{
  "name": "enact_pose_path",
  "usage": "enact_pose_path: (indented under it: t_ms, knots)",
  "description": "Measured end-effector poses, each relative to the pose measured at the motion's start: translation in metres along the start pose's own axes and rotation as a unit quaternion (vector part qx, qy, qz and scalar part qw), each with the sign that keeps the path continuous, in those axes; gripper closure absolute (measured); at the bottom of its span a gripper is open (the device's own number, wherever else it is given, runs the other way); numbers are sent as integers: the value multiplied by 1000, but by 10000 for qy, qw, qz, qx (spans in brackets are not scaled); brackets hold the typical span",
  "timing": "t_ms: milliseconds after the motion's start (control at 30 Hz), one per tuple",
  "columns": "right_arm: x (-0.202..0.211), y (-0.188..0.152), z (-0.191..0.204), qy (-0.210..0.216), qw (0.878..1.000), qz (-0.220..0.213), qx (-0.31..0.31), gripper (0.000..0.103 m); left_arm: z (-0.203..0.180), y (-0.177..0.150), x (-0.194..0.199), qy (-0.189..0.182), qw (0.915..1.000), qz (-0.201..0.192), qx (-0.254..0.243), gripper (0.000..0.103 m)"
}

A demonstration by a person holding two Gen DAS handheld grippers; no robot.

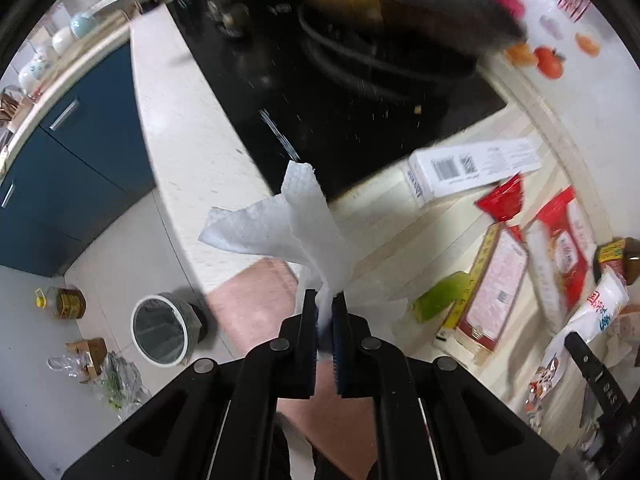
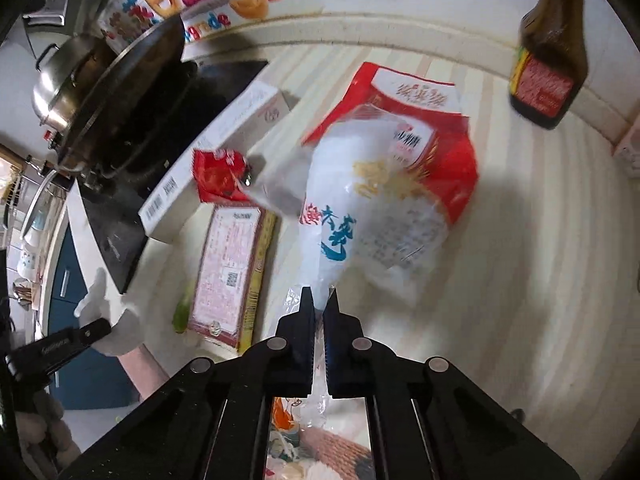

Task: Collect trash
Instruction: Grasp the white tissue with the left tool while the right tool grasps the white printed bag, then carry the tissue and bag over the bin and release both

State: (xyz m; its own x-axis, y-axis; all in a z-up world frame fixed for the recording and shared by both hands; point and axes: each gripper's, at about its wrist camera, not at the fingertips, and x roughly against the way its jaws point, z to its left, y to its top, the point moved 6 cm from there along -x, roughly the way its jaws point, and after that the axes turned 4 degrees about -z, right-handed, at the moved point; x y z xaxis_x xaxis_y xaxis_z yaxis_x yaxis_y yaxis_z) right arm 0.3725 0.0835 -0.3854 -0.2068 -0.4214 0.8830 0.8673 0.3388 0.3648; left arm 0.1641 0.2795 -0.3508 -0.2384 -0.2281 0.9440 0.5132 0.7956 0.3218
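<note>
Trash is in both claws: the left claw (image 1: 325, 300) is clenched on a crumpled white paper towel (image 1: 280, 222), held up over the edge of the table (image 1: 192, 152) beside the black stovetop (image 1: 320, 120). The right claw (image 2: 319, 300) pinches the neck of a clear plastic bag (image 2: 344, 200) with blue and red print, lifted above a red packet (image 2: 452, 160). More wrappers and a white box (image 2: 216, 156) lie on the table. A bin (image 1: 162, 330) stands on the floor below.
</note>
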Motion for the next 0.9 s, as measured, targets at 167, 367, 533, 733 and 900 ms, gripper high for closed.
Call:
enact_pose_path:
  t_ms: [167,367,533,733,900]
  knots:
    - [38,8,10,106,9993,-363,-36,100,21,0,49,-120,9989,-438,96,100]
    - [85,18,46,412,9964,-740,61,100,58,6,93,-29,9959,-898,122,100]
    - [103,9,104,785,9933,-734,428,100,103,-6,124,-2,9925,-1176,329,100]
    - [89,-38,203,1185,9846,-334,1240,100,191,-46,126,307,9896,-1090,887,100]
    - [51,-104,284,1518,9694,217,1918,100,272,-92,103,870,9844,-745,1334,100]
